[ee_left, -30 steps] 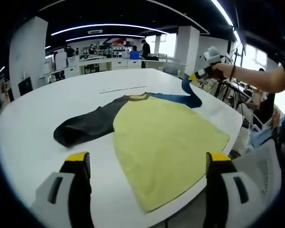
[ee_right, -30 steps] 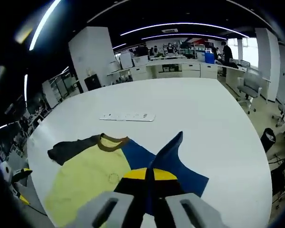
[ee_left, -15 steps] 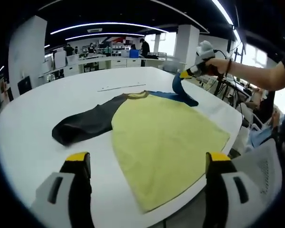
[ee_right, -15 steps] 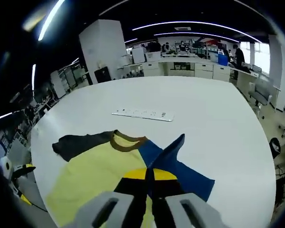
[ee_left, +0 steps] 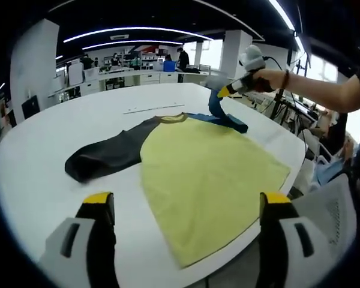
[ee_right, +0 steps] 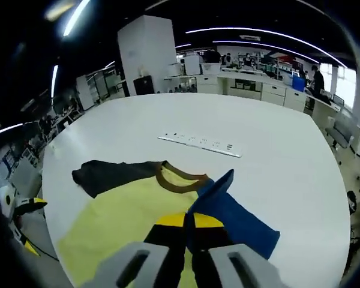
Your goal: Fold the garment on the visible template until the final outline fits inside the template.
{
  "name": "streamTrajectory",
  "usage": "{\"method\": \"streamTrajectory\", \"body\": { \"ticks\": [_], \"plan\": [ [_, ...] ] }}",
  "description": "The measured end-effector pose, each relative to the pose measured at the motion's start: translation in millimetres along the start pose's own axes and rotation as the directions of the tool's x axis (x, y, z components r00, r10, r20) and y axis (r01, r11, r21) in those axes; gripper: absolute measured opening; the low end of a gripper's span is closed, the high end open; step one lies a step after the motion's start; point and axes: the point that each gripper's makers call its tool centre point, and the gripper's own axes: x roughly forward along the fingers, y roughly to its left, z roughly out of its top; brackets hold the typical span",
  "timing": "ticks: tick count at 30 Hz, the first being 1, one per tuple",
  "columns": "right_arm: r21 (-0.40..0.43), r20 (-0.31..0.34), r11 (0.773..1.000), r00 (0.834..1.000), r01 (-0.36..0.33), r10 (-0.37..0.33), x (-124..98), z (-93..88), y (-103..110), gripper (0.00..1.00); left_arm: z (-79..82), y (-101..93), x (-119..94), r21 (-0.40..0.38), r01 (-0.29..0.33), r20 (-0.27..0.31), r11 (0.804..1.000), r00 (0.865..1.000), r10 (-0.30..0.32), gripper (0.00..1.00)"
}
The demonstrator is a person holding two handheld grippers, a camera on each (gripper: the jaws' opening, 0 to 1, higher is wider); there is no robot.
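Garment (ee_left: 210, 174) lies mid-frame on white counter (ee_left: 36, 162); right tongs (ee_right: 189, 225) clamped on blue sleeve (ee_right: 228, 210), left tongs (ee_left: 183, 207) apart, idle: sleeve could slip or drag body askew if pulled hard.

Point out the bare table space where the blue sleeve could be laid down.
Bare white table lies beyond the power strip, and right of the blue sleeve toward the table edge. It is crowded left of the sleeve, where the yellow shirt body and black sleeve lie.
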Motion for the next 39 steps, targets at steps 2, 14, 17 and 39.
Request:
{"method": "streamTrajectory", "body": {
  "ticks": [2,14,17,39],
  "plan": [
    [-0.015,-0.007,1.0,1.0,-0.008,0.008,3.9,-0.5,6.6,0.0,-0.4,-0.1,0.5,0.005,0.002,-0.005,1.0,1.0,-0.002,0.98],
    [-0.04,-0.017,0.999,1.0,-0.026,0.026,17.7,0.7,33.5,0.0,-3.4,1.1,3.3,0.005,0.014,-0.015,1.0,1.0,-0.014,0.98],
    [-0.054,-0.016,0.998,1.0,-0.028,0.027,19.0,1.0,38.4,0.0,-3.4,1.7,3.4,0.006,0.014,-0.016,1.0,1.0,-0.014,0.98],
    [-0.073,0.02,0.992,0.994,-0.107,0.109,31.2,12.6,84.9,0.0,-5.2,1.8,2.9,-0.012,0.007,-0.015,1.0,1.0,-0.007,0.98]
  ]
}}
